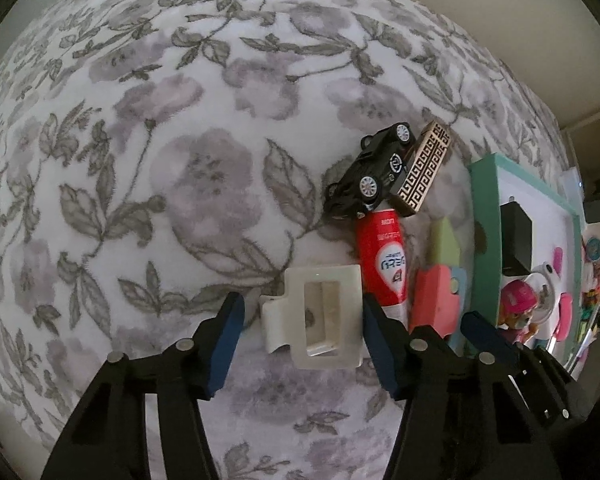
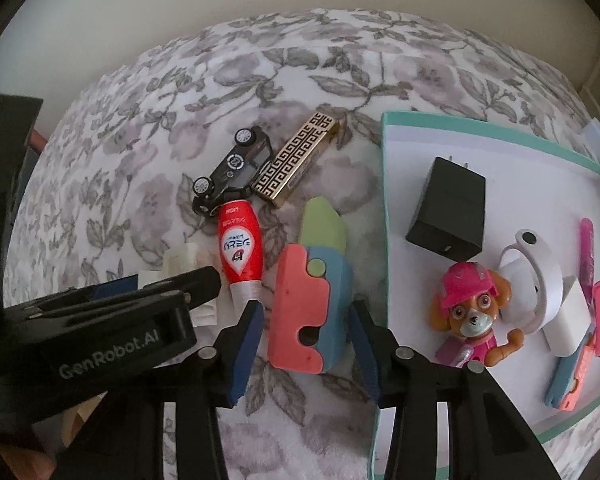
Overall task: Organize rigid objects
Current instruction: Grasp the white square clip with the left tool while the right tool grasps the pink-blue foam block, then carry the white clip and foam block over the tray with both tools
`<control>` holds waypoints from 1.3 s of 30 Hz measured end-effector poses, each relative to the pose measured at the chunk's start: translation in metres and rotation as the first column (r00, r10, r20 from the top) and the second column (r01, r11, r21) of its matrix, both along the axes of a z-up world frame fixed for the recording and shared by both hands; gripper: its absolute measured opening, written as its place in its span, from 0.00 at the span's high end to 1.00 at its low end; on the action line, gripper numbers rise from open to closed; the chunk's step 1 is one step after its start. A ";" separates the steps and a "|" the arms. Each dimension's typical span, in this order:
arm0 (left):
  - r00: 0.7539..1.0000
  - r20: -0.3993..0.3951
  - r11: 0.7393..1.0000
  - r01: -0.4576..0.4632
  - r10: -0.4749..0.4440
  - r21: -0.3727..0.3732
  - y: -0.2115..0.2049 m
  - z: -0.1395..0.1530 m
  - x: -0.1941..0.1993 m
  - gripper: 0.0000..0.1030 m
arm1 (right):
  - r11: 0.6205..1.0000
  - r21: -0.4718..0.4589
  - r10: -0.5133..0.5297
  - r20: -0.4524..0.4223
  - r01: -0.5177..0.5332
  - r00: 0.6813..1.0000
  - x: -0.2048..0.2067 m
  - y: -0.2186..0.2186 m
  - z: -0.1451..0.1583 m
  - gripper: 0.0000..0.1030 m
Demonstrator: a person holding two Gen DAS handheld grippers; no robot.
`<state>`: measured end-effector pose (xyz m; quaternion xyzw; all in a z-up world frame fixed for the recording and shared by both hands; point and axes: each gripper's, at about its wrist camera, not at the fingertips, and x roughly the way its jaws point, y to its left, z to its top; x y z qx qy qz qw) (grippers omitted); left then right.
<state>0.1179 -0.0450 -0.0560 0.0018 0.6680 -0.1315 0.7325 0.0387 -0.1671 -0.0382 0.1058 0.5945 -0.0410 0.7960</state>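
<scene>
My left gripper [image 1: 304,344] is open with its fingers either side of a white hair clip [image 1: 320,316] lying on the floral blanket. My right gripper [image 2: 308,344] is open around a pink, blue and green foam toy [image 2: 308,312]. A red tube [image 2: 240,248], a black toy car [image 2: 232,172] and a gold patterned box [image 2: 296,164] lie close together beyond them. A teal-rimmed tray [image 2: 384,240] on the right holds a black charger [image 2: 446,208], a dog figure [image 2: 472,312], a white holder [image 2: 540,280] and pink items [image 2: 588,280].
The floral blanket [image 1: 140,160] spreads wide and bare to the left. The left gripper's black body [image 2: 100,320] shows at the left of the right wrist view, close to the red tube. A pale wall stands behind.
</scene>
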 end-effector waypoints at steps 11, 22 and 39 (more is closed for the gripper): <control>1.000 0.015 0.999 0.024 -0.025 0.036 -0.012 -0.010 0.002 0.44 | 1.000 -0.002 -0.007 -0.021 0.007 1.000 0.007 0.003 -0.014 0.55; 0.997 0.050 0.995 0.051 -0.056 0.086 -0.025 -0.013 0.006 0.44 | 0.989 -0.129 0.069 -0.018 -0.071 0.997 0.009 0.027 -0.023 0.54; 0.994 0.078 0.988 0.064 -0.076 0.141 -0.040 -0.012 -0.008 0.51 | 0.986 -0.140 0.090 0.007 -0.088 0.996 0.004 0.030 -0.023 0.55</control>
